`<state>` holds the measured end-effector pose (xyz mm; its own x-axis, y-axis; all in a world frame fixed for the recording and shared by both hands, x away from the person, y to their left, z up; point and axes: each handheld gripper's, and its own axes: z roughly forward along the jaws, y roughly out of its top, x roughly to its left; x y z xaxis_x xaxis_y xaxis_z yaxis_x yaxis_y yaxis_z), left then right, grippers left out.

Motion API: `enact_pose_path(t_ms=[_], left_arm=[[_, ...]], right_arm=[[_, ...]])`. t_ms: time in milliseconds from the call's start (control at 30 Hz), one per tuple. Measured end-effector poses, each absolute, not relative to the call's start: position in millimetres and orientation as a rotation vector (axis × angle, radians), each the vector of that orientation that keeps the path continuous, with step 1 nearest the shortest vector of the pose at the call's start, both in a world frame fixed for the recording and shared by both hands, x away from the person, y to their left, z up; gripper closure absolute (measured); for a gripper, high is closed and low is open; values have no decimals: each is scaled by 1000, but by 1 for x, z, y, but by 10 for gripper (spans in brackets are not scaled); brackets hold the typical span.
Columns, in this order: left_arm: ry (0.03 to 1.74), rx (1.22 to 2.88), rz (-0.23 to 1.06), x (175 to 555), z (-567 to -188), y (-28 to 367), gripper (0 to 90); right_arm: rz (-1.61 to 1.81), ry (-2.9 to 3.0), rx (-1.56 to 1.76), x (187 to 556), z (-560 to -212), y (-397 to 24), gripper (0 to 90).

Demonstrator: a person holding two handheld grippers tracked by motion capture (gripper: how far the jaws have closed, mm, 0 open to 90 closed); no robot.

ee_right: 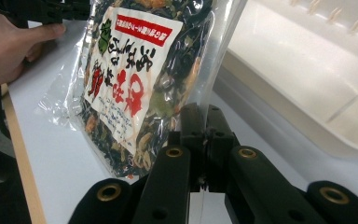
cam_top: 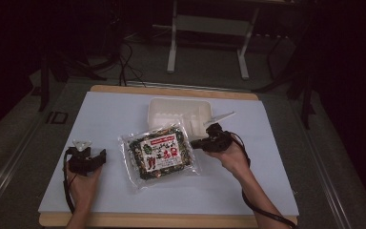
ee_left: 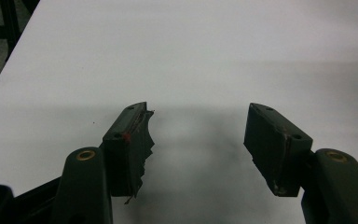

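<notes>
On table, packet (cam_top: 160, 155): clear edge pinched by right gripper (cam_top: 201, 141), jaws closed.
Left gripper (cam_top: 101, 157): jaws wide, holding nothing.
Tray (cam_top: 171, 110): front hidden behind packet.

Two black claws with brass-ringed screw holes, the left claw (ee_left: 198, 144) with a frayed pad, trailing black cables.

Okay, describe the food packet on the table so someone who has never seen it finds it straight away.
On the white table, just in front of the white foam tray, lies a clear food packet. It holds a dark dried mix under a white label with red characters, and the right tongs pinch its edge.
</notes>
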<state>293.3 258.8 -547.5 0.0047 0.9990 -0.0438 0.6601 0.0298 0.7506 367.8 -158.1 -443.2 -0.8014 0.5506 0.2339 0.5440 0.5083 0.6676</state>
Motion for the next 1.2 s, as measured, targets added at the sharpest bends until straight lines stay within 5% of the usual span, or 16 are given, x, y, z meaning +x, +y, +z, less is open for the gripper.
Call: enact_pose_path(t_ms=[1200], left_arm=[[1716,1690,737,293,-548,258,403]], right_arm=[[1191,2729,797,384,-390,-182,897]])
